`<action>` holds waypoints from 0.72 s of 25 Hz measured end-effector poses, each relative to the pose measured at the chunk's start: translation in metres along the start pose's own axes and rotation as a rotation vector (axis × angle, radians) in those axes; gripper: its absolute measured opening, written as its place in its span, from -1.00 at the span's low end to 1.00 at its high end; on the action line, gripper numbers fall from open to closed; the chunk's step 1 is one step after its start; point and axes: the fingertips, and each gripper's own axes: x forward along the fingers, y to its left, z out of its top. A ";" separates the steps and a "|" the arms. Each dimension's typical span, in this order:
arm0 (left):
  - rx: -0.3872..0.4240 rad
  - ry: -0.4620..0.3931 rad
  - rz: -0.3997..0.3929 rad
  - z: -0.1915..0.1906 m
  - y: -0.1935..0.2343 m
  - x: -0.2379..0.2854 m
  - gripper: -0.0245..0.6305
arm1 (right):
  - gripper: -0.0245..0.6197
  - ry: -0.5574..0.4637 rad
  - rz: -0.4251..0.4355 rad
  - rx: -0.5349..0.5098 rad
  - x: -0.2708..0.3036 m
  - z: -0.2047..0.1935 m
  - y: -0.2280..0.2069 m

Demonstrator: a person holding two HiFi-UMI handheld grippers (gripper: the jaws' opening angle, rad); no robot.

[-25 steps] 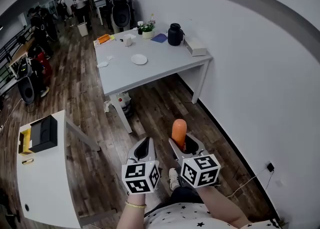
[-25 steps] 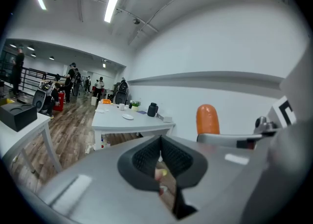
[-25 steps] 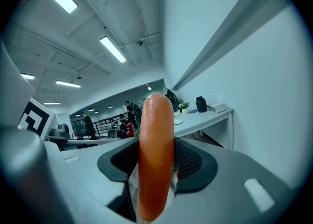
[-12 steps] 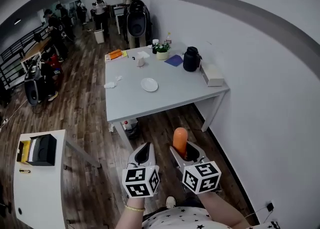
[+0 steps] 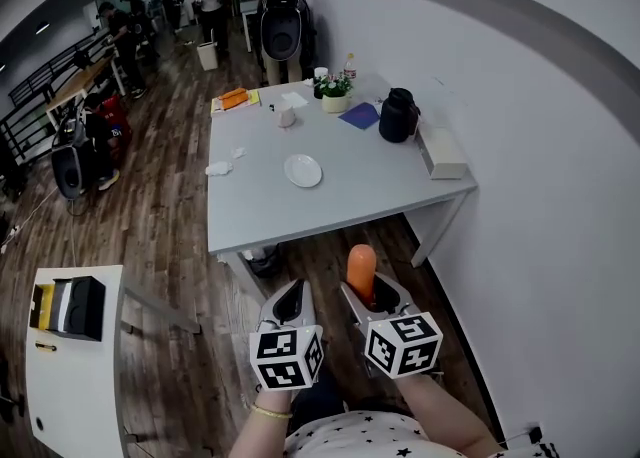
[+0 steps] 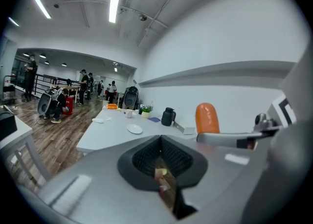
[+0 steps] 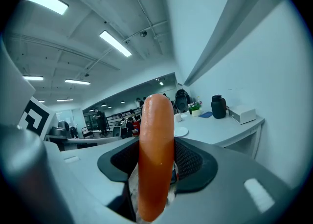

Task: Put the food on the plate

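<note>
An orange sausage point(image 5: 359, 270) stands upright in my right gripper point(image 5: 368, 291), which is shut on it; the sausage point(image 7: 155, 154) fills the middle of the right gripper view. My left gripper point(image 5: 288, 304) is shut with nothing in it and sits just left of the right one. Both are held over the wooden floor, short of the grey table point(image 5: 350, 196). A small white plate point(image 5: 302, 170) lies near the table's middle, also seen far off as the plate point(image 6: 134, 129) and the plate point(image 7: 181, 131).
On the table stand a black jug point(image 5: 398, 114), a white box point(image 5: 441, 154), a potted plant point(image 5: 335, 94), a blue pad point(image 5: 358, 116), a white cup point(image 5: 286, 117) and crumpled tissue point(image 5: 220, 168). A white wall runs along the right. People and another desk point(image 5: 65, 366) are at the left.
The table and plate have come nearer and lower in the head view as I walk toward them. Both grippers keep their pose, the sausage still held upright.
</note>
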 end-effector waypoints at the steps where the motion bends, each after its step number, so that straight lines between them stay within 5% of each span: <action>1: -0.003 0.001 0.003 0.002 0.004 0.010 -0.90 | -0.27 0.005 0.001 0.003 0.010 0.001 -0.005; 18: 0.009 0.021 0.030 0.063 0.127 0.226 -0.90 | -0.27 0.085 0.029 -0.016 0.246 0.054 -0.067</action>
